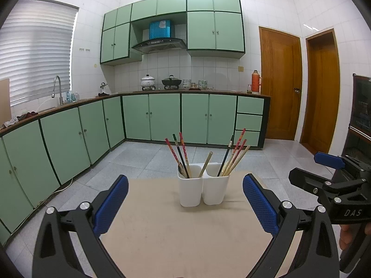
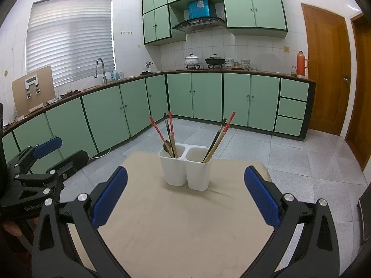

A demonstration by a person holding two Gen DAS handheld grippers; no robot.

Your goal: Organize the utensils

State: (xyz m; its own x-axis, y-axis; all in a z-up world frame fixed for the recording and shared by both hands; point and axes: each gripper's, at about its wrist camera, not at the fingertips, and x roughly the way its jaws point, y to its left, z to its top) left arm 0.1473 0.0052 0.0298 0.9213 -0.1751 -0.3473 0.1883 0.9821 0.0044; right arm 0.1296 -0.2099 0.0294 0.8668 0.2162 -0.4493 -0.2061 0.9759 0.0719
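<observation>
both claws, left claw (image 1: 185, 205) & right claw (image 2: 185, 198), wide, empty; spoon (image 2: 167, 147) clearer in right view

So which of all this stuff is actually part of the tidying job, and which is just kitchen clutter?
Part of the job:
- left white holder, with chopsticks and a spoon
- right white holder, with chopsticks
- left gripper and right gripper, both open

Just lying about:
- white pot
- black wok
- orange thermos

A pale beige surface (image 1: 162, 227) carries two white utensil holders (image 1: 203, 186) standing upright toward its 12 o'clock edge, touching side by side. Both hold chopsticks (image 1: 231, 157); the 9 o'clock holder also contains a spoon (image 2: 167, 147).
</observation>
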